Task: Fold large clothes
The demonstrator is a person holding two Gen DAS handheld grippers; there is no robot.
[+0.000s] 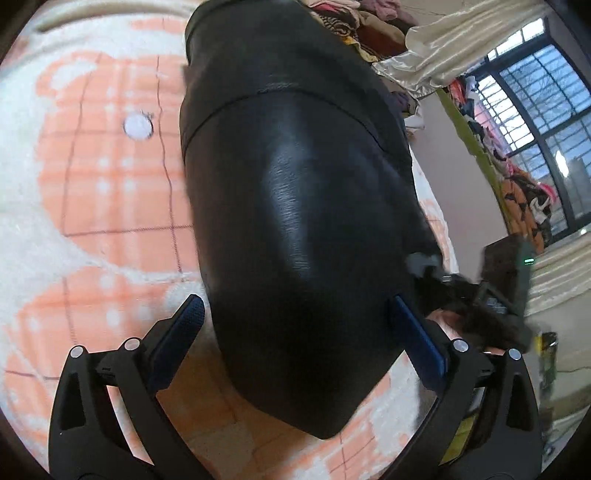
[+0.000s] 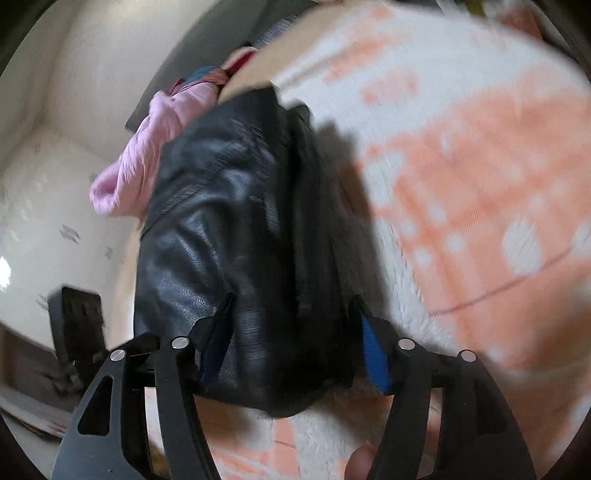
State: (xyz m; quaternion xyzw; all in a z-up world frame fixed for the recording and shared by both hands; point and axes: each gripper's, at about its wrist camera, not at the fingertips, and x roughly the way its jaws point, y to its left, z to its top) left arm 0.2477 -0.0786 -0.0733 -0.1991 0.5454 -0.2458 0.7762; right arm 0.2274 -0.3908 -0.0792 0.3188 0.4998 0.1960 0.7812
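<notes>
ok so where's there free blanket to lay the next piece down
Bare orange-and-white blanket lies left of the black leather garment in the left wrist view, up past the white disc. In the right wrist view it is free to the garment's right. Crowded: the clothes pile beyond it and the pink garment.

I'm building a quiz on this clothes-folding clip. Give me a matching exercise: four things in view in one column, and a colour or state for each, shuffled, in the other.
Things:
1. leather garment
2. blanket
3. puffy jacket
4. left gripper

Colour or state:
A. pink, bunched at the far edge of the bed
B. jaws wide open on either side of the garment's near end
C. black and shiny, lying lengthwise on the bed
D. orange and white, fluffy, spread under the garment

Pairs: 1-C, 2-D, 3-A, 4-B
</notes>
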